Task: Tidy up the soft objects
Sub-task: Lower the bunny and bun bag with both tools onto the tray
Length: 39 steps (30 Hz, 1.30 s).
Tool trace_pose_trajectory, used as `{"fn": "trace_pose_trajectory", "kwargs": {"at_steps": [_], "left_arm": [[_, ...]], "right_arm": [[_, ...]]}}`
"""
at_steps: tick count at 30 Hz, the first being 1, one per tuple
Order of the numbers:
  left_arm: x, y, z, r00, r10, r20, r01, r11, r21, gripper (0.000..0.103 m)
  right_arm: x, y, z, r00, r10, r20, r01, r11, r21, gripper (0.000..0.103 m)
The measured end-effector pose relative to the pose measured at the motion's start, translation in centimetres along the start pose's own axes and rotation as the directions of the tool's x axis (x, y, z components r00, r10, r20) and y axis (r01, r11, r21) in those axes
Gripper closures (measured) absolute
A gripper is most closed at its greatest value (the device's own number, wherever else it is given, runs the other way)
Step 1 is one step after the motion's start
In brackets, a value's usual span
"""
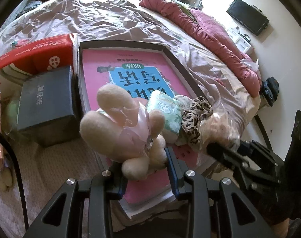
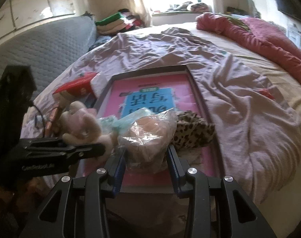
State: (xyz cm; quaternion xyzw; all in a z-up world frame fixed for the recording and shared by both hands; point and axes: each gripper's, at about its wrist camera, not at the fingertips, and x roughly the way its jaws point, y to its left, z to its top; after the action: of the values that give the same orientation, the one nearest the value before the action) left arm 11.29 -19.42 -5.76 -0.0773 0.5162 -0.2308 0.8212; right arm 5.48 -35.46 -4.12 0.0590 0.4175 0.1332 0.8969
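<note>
Two soft toys clamped over a shallow box on the bed

Nearest, left gripper (image 1: 145, 167) clamped on a cream plush rabbit (image 1: 122, 125) in a pink dress, right gripper (image 2: 145, 154) clamped on a bagged plush toy (image 2: 148, 136); just beyond, lying in the shallow box (image 1: 170, 51) on a pink book (image 1: 114, 67), a tissue pack (image 1: 164, 113) beside a leopard-print cloth (image 1: 194, 119); left of it a dark box (image 1: 45, 103) and red carton (image 1: 41, 49); farther off, rumpled sheet (image 1: 110, 19) and red quilt (image 1: 210, 31)

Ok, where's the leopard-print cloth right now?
The leopard-print cloth lies in the shallow box on the pink book, just right of the bagged toy in the right gripper.
</note>
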Motion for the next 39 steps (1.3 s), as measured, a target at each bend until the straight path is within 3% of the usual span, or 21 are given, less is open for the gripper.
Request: {"fn": "trace_pose_trajectory", "kwargs": {"at_steps": [18,30,39], "left_arm": [[-0.2,0.3,-2.0,0.996,-0.065,-0.054,0.067,0.997,0.031,0.068],[0.2,0.4,-1.8,0.998,-0.056,-0.023,0.056,0.998,0.01,0.067],[0.3,0.5,-1.7,0.998,-0.065,-0.013,0.065,0.998,0.014,0.064]], "right_arm": [[1.9,1.6,-1.3,0.995,0.034,-0.098,-0.04,0.997,-0.059,0.062],[2.9,0.7,-1.2,0.998,-0.032,-0.062,0.031,0.999,-0.004,0.061],[3.0,1.2,-1.5,0.998,-0.007,-0.068,0.006,1.0,-0.015,0.06]]}}
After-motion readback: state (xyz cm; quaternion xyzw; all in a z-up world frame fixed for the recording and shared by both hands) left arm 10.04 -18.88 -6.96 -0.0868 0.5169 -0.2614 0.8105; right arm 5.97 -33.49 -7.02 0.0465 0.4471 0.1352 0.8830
